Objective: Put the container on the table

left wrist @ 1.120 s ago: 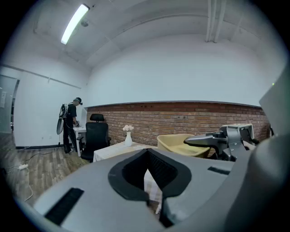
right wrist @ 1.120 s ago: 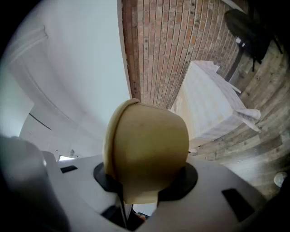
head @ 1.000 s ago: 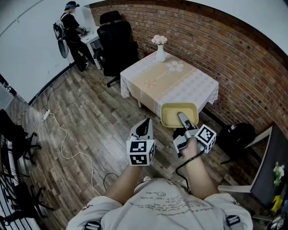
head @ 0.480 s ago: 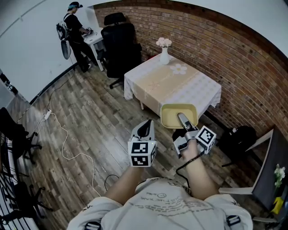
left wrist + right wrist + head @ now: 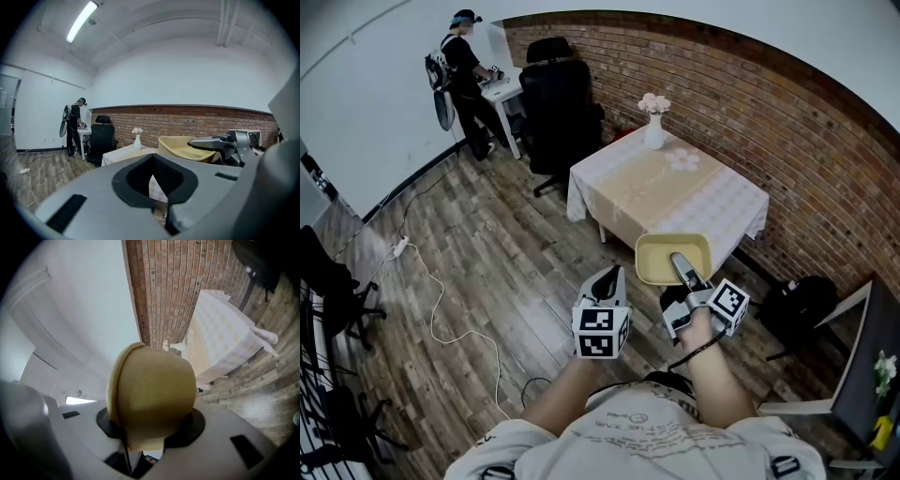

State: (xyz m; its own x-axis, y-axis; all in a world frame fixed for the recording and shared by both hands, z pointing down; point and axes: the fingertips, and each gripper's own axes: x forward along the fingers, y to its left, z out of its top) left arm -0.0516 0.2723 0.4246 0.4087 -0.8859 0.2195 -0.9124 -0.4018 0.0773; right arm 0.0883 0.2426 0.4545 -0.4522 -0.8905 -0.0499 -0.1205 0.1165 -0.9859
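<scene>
A pale yellow container [image 5: 672,255] hangs in the air just short of the table's near edge, and my right gripper [image 5: 682,270] is shut on its near rim. In the right gripper view the container [image 5: 151,392] fills the middle, clamped between the jaws of my right gripper [image 5: 144,439]. The table [image 5: 661,192], under a white and beige cloth, stands against the brick wall. My left gripper [image 5: 607,278] hovers to the left of the container, shut with nothing in it. The left gripper view shows my left gripper [image 5: 153,158], and beyond it the container [image 5: 183,147] and the table [image 5: 123,153].
A white vase of flowers [image 5: 654,127] stands at the table's far corner. A black office chair [image 5: 561,103] is left of the table, and a person [image 5: 461,75] stands at a white desk. A black bag [image 5: 797,302] lies right of me. A cable [image 5: 431,291] crosses the wood floor.
Both grippers and the held container have moved toward the table, which now lies closer to the container's far rim. The grip on the container looks the same.
</scene>
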